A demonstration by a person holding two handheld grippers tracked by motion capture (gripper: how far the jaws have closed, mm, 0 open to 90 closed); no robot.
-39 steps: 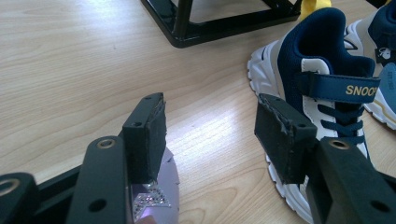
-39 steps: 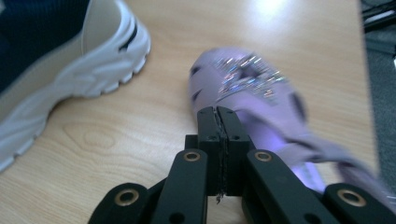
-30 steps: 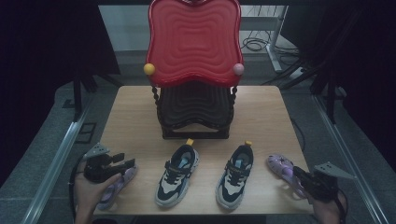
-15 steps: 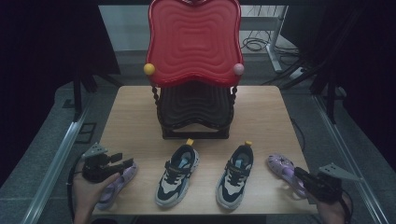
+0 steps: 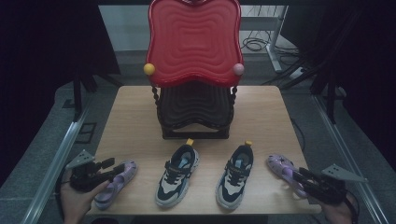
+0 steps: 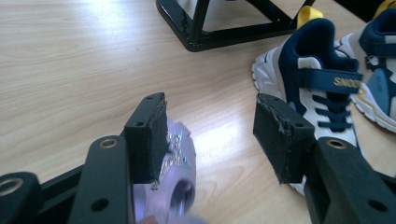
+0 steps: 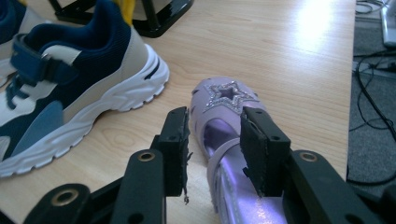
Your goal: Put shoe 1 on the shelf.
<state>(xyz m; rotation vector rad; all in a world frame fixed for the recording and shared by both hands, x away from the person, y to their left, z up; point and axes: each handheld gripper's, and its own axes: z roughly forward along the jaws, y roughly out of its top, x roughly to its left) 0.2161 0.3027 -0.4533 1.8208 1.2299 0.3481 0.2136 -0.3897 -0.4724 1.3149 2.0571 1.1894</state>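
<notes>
Purple sandal [image 7: 219,140] between just-opened right hand-held gripper [image 7: 215,140] jaws, pads apart.

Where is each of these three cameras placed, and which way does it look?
High view: above the near table edge, looking forward and down; hands and both grippers show.
Left gripper view: rides the left gripper, jaws apart beside a purple sandal.
Right gripper view: rides the right gripper, jaws around the other purple sandal.
Shared: navy sneakers.
</notes>
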